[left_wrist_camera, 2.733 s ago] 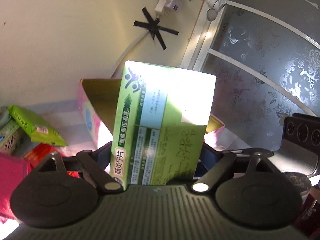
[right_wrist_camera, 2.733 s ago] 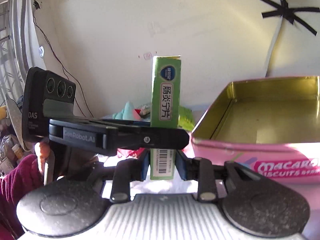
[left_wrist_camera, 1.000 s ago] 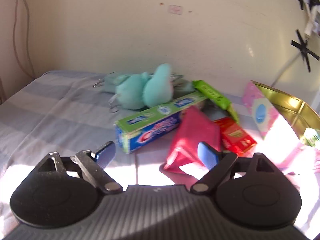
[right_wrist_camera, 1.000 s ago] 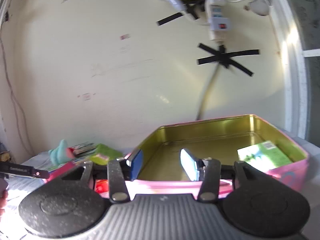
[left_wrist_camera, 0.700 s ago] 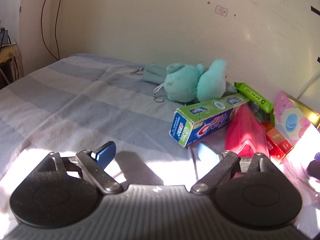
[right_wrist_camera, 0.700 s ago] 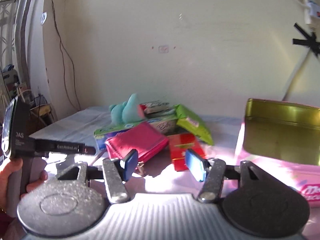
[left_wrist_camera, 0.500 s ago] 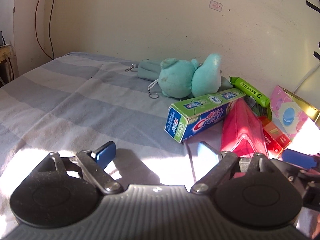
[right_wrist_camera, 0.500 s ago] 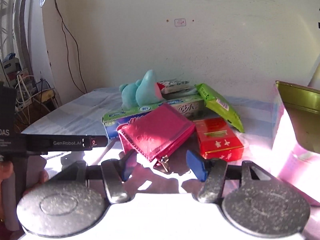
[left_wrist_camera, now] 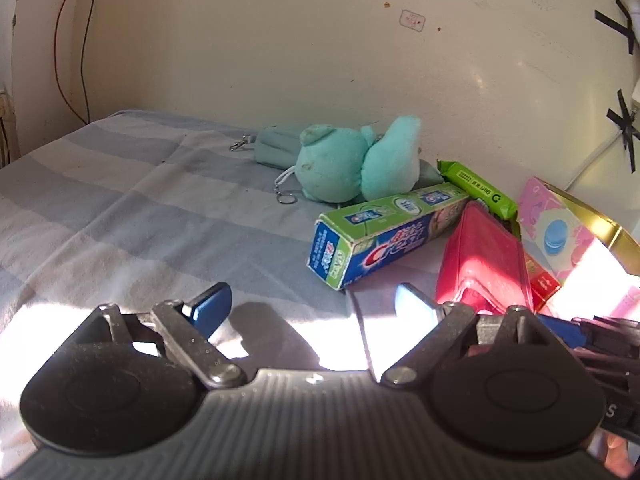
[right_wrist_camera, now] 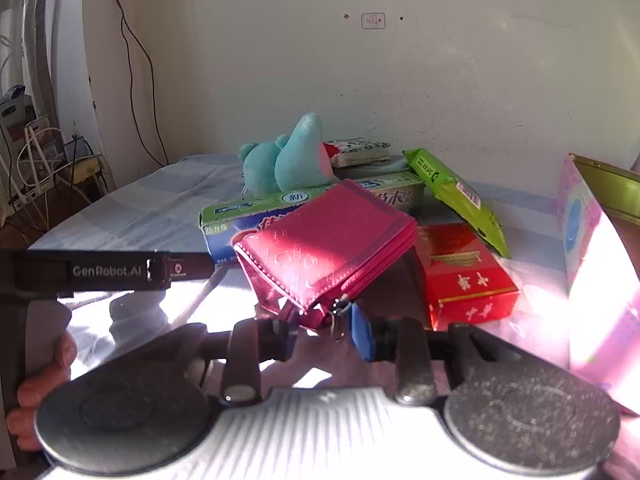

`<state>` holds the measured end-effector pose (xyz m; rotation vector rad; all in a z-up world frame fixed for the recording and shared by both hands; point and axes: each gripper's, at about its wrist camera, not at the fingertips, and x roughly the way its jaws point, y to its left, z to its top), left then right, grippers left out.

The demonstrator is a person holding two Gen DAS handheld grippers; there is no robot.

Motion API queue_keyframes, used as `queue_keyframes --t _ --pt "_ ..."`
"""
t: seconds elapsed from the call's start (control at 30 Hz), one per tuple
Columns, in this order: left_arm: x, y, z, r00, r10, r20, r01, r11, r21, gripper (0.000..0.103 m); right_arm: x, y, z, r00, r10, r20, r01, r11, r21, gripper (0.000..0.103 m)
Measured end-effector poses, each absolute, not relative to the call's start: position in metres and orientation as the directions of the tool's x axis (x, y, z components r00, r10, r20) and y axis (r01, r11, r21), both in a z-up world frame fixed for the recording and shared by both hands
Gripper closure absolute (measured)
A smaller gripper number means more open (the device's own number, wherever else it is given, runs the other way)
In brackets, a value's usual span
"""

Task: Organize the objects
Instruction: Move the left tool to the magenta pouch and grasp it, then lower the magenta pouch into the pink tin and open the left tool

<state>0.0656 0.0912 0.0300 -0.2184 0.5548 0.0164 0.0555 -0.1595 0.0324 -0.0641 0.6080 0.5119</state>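
Right gripper [right_wrist_camera: 324,334] now narrowed onto pink wallet's [right_wrist_camera: 324,244] zipper corner, versus spread earlier. Wallet tilted, propped on toothpaste box [left_wrist_camera: 384,236]. Left gripper [left_wrist_camera: 308,308] spread wide, holding nothing.

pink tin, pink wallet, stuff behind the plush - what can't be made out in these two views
- Pink tin: its inside is cut off by the right edge in both wrist views.
- Pink wallet: whether the right tongs already pinch its near corner is unclear; the corner hides the tong pads.
- White packet: partly hidden behind the teal plush; print too small.
- Red box: mostly covered by the wallet in the left wrist view.
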Motion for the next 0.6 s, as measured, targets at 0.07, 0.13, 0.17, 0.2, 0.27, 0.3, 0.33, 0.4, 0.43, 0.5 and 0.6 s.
queue_keyframes --t 0.07,0.13,0.17,0.2,0.27,0.3,0.33,0.4,0.43,0.5,0.6 --pt "0.063 0.089 0.032 0.859 -0.101 -0.501 -0.013 0.976 -0.218 0.012 0.043 -0.167 0.034 0.708 0.435 -0.557 -0.485 0.872 0.064 0.076" --pt "0.063 0.086 0.032 0.850 -0.188 -0.491 0.064 0.964 -0.259 0.013 0.024 -0.178 0.036 0.717 0.428 -0.550 -0.494 0.869 0.033 0.076" --pt "0.063 0.083 0.032 0.838 -0.231 -0.494 0.096 0.954 -0.283 0.013 0.015 -0.185 0.037 0.720 0.428 -0.547 -0.499 0.866 0.021 0.076" --pt "0.063 0.080 0.033 0.821 -0.277 -0.499 0.127 0.941 -0.314 0.013 0.007 -0.192 0.038 0.721 0.429 -0.545 -0.503 0.864 0.015 0.076" --pt "0.061 0.069 0.035 0.780 -0.383 -0.495 0.195 0.900 -0.389 0.013 -0.009 -0.207 0.039 0.715 0.438 -0.545 -0.510 0.860 0.022 0.076" --pt "0.058 0.060 0.037 0.764 -0.423 -0.487 0.229 0.884 -0.407 0.014 -0.016 -0.214 0.038 0.712 0.440 -0.547 -0.508 0.861 0.032 0.076" --pt "0.056 0.051 0.040 0.751 -0.451 -0.482 0.259 0.873 -0.413 0.014 -0.020 -0.221 0.037 0.711 0.440 -0.549 -0.502 0.864 0.042 0.076" --pt "0.050 0.029 0.042 0.712 -0.514 -0.479 0.312 0.842 -0.441 0.015 -0.028 -0.232 0.034 0.704 0.449 -0.551 -0.492 0.867 0.078 0.076" --pt "0.049 0.019 0.041 0.686 -0.544 -0.483 0.336 0.826 -0.453 0.016 -0.030 -0.237 0.032 0.698 0.457 -0.551 -0.486 0.868 0.103 0.076" --pt "0.049 -0.003 0.039 0.644 -0.569 -0.511 0.371 0.817 -0.441 0.023 -0.032 -0.243 0.030 0.693 0.470 -0.547 -0.482 0.866 0.133 0.076" --pt "0.050 -0.025 0.033 0.617 -0.556 -0.556 0.392 0.830 -0.396 0.043 -0.034 -0.247 0.031 0.694 0.482 -0.535 -0.481 0.863 0.154 0.076"
